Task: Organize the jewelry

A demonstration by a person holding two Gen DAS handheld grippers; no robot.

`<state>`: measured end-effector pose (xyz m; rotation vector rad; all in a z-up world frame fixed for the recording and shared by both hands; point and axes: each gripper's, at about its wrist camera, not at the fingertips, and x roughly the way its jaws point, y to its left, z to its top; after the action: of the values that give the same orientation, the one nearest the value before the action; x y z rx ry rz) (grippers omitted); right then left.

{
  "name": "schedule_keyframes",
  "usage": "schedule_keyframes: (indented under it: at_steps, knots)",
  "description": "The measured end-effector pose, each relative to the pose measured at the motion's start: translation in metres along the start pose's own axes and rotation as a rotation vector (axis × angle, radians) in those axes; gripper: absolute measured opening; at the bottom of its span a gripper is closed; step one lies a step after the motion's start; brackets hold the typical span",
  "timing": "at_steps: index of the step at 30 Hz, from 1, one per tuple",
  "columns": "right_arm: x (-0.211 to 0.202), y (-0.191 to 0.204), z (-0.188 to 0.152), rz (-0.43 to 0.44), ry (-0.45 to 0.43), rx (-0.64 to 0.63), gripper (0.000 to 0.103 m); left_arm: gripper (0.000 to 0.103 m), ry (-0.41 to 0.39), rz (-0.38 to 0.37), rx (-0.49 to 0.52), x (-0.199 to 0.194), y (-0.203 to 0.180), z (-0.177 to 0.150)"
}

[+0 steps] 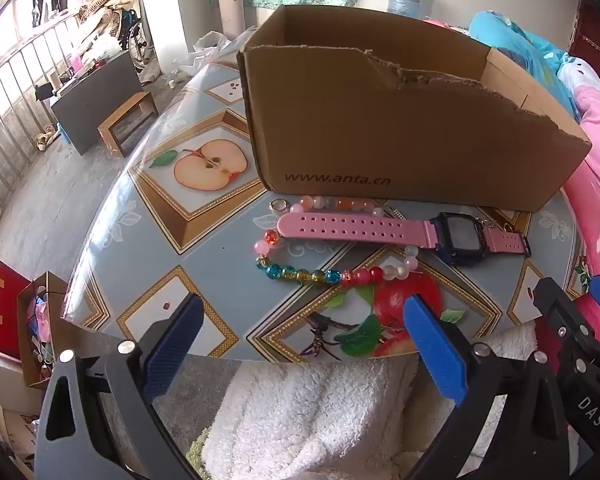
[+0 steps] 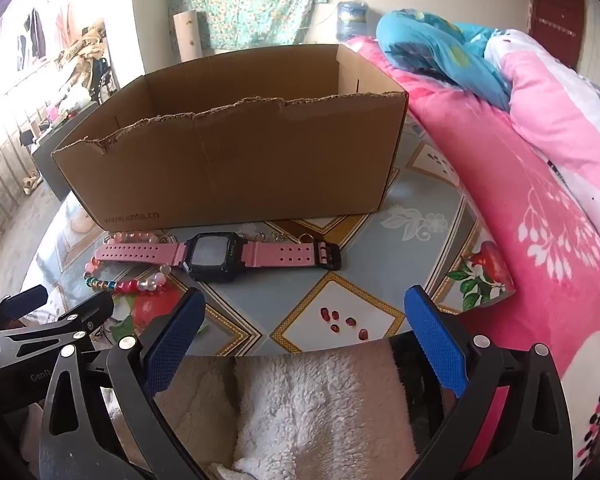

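In the left wrist view we see our left claw [image 1: 300,340] gaping wide with nothing in it at lower centre. Above it on the fruit-patterned tabletop [image 1: 188,264] lie a multicoloured glass-bead bracelet [image 1: 320,274], then a pink-strapped black-cased watch [image 1: 400,232], both just before the torn brown cardboard box [image 1: 400,136]. Our right claw [image 2: 304,340] likewise stands wide and empty, low in its own view.

Pink watch [image 2: 220,258] flat on table [image 2: 420,216] before torn cardboard box [image 2: 236,168]; bead bracelet [image 2: 132,280] left.
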<state>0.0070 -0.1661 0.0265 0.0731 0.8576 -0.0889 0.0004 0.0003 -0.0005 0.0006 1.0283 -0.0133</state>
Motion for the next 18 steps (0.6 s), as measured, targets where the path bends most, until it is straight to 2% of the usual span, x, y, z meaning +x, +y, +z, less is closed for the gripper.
schedule_keyframes:
  at_steps: [10, 18]
  knots:
    - [0.003, 0.005, -0.013, 0.002, -0.013, -0.010, 0.095, 0.099, -0.001, 0.000, 0.000, 0.001, -0.002, 0.000]
    - [0.004, 0.002, -0.005, 0.010, 0.012, -0.005, 0.095, 0.099, 0.002, -0.002, -0.001, 0.002, 0.000, -0.001]
